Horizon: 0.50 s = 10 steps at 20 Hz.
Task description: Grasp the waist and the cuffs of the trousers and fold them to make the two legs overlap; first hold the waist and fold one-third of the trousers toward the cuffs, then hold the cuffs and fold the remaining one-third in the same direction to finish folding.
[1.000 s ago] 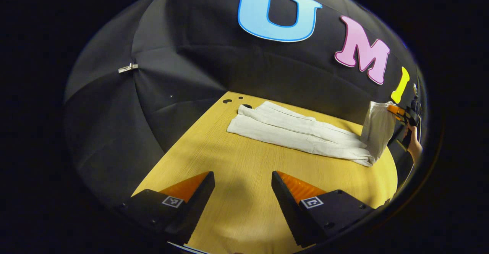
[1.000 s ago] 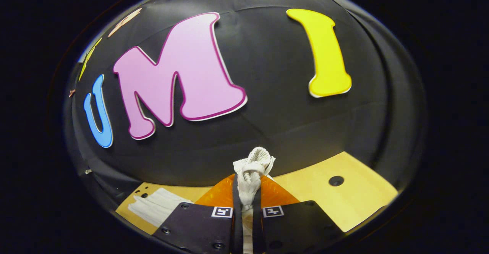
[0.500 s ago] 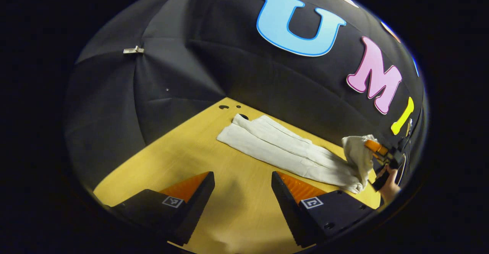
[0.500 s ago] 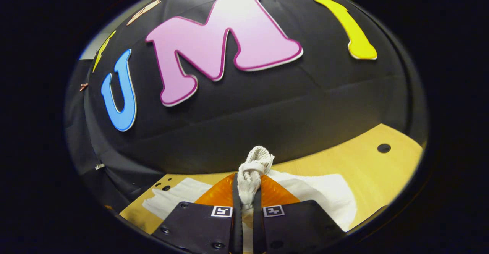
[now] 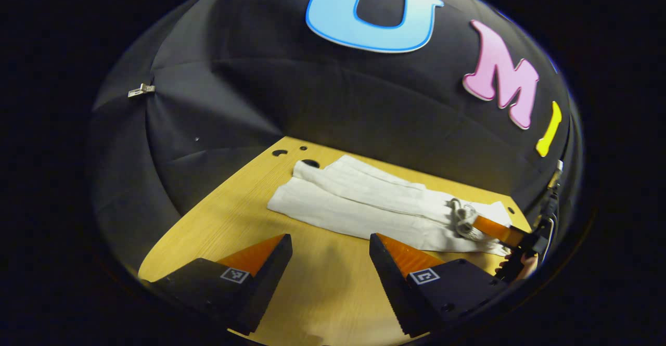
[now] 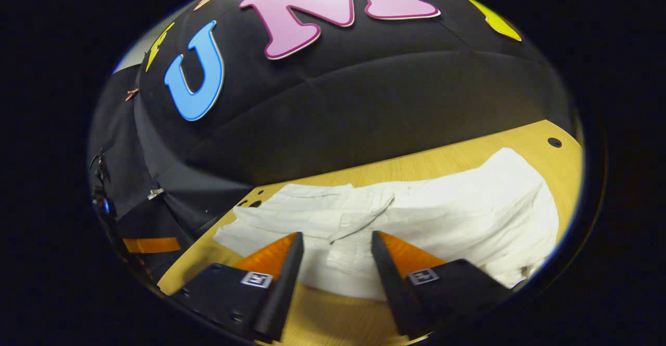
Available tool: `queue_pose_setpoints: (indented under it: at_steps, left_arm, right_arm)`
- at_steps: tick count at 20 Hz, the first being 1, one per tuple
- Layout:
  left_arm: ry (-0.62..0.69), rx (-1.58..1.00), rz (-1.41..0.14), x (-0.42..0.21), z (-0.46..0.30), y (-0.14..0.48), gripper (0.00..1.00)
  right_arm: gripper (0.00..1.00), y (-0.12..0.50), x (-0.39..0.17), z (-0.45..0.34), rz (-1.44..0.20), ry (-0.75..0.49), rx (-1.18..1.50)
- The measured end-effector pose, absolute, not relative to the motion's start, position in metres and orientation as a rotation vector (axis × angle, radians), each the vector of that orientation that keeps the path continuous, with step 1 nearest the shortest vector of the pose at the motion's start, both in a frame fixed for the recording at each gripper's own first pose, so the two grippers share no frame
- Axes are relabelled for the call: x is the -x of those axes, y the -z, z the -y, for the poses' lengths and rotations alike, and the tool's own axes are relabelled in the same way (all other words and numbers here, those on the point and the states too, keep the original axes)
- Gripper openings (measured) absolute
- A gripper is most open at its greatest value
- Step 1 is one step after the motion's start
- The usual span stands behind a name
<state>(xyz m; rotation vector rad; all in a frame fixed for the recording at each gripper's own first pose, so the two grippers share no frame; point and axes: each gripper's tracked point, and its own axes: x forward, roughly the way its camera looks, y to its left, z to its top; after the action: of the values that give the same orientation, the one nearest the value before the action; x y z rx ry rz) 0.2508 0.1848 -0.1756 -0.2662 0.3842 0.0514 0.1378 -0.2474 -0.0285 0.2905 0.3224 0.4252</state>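
In the left gripper view, the left gripper [image 5: 330, 263] hangs above the light wooden tabletop [image 5: 244, 216] with its two fingers spread wide and nothing between them; bare wood shows in the gap, and the near edge of the cloth lies just beyond the fingertips toward 12 o'clock. The white fabric trousers [image 5: 364, 203] lie flat on that tabletop, stretching from about 10 o'clock of the picture's centre down toward 4 o'clock, the two legs lying side by side and partly overlapping, their far end reaching a dark round hole [image 5: 310, 163] in the wood near the booth's black cloth wall [image 5: 250, 91]. At the 4 o'clock end the cloth is bunched into a small gathered knot, and the right gripper [image 5: 491, 227] lies right against that knot, with a hand [image 5: 523, 265] behind it at the picture's edge; from here I cannot tell how its fingers stand. In the right gripper view, the right gripper [image 6: 333, 263] has its fingers parted wide, holding nothing, and they hover just over the trousers [image 6: 458, 216], whose near hem shows between the fingertips. There the cloth spreads from 9 o'clock to 3 o'clock across the tabletop [image 6: 416, 166], with a folded flap peaking toward 12 o'clock above the fingers and a broad, rumpled mass at 3 o'clock. A small metal clip [image 5: 140, 90] pins the wall cloth at 10 o'clock in the left gripper view
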Motion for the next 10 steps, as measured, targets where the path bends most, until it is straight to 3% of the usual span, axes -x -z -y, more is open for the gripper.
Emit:
queue_pose_setpoints:
  at_steps: [1,2,7,10]
  left_arm:
    - [-0.065,0.271,-0.379,-0.260,-0.191,0.174,0.91]
    - [-0.079,0.267,-0.367,-0.271,-0.200,0.174,0.96]
    - [-0.151,0.245,-0.384,-0.327,-0.251,0.178,0.96]
    - [-0.121,0.218,-0.409,-0.368,-0.255,0.187,0.95]
  right_arm:
    - [0.97,0.032,-0.127,0.248,-0.312,-0.417,-0.264]
    - [0.96,0.031,-0.119,0.249,-0.300,-0.410,-0.237]
    - [0.98,0.026,-0.084,0.306,-0.298,-0.332,-0.167]
    - [0.98,0.033,-0.054,0.361,-0.344,-0.227,-0.150]
